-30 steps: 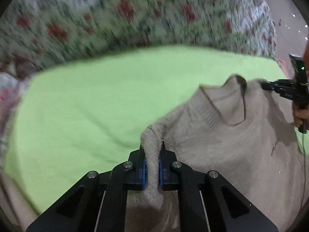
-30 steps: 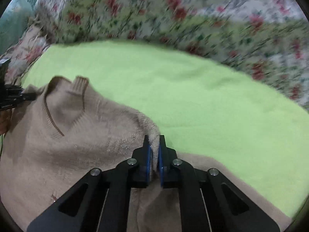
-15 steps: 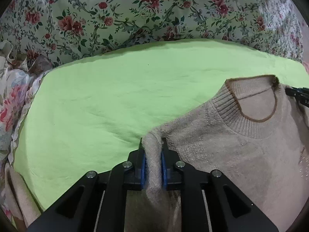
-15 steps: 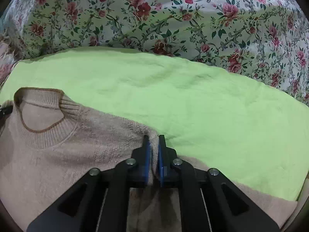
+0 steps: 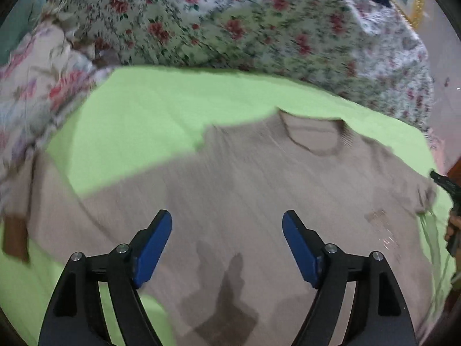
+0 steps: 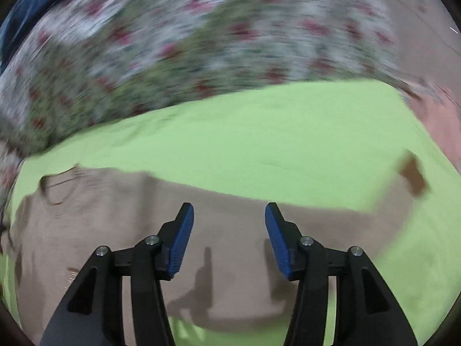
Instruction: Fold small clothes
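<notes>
Beige knit, your sweater (image 5: pixel 230 178) lies spread flat on the lime-green blanket (image 5: pixel 161 109) over the floral bedding (image 5: pixel 230 28), round collar away from you, brown cuffs outward. Your left gripper (image 5: pixel 227 222) and right gripper (image 6: pixel 229 213) are opening, nothing between the pads.

Bright overhead light, heavy motion blur, perhaps worst right view, fisheye-dark corners

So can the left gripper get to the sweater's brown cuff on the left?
Probably yes. The left gripper, jaws opening with nothing held, hangs over the beige sweater. The brown cuff lies flat on the green cloth off to the side, with nothing covering it.
</notes>
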Demonstrator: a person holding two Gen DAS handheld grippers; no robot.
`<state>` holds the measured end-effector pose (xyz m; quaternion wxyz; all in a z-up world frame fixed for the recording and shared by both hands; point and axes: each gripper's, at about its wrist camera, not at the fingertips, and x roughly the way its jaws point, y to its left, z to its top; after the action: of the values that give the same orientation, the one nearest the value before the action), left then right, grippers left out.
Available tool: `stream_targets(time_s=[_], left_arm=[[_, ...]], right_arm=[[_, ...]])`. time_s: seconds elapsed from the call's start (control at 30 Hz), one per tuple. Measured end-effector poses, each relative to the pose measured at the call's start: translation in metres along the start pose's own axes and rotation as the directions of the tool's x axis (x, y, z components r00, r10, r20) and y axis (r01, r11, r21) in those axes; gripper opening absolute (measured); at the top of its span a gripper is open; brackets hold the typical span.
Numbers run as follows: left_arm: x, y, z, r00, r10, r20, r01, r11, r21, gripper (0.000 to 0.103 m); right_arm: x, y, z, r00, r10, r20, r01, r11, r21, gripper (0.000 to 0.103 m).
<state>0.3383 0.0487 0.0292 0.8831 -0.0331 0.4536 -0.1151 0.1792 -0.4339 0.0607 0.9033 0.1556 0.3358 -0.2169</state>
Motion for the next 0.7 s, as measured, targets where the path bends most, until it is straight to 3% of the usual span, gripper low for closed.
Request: stream_targets(time_s=[0.2,0.4,0.6,0.63,0.7], left_arm=[[-0.013,-0.031,-0.047,0.997,-0.058,-0.050,0.057,0.998,-0.009,0.080],[-0.011,-0.074,-0.073,0.994,-0.057,-0.096,0.063,0.996,0.062,0.080],[-0.010,-0.093,-0.091,0.988,-0.073,-0.135,0.084,0.994,0.075,0.081],[-0.010,-0.095,-0.096,0.987,-0.073,-0.144,0.085,0.994,0.076,0.081],[-0.007,-0.096,-0.102,0.984,-0.074,-0.160,0.088,0.993,0.079,0.081]], right_arm=[[-0.011,-0.104,-0.006,0.993,-0.114,-0.011,0.113,0.966,0.234,0.054],[0.003,-0.139,0.011,0.995,-0.100,0.013,0.088,0.923,0.375,0.054],[0.025,-0.175,0.013,0.994,-0.107,0.007,0.087,0.843,0.532,0.054],[0.028,-0.177,0.012,0.995,-0.103,0.008,0.083,0.838,0.539,0.051],[0.035,-0.177,0.012,0.998,-0.063,0.002,0.052,0.847,0.529,0.016]])
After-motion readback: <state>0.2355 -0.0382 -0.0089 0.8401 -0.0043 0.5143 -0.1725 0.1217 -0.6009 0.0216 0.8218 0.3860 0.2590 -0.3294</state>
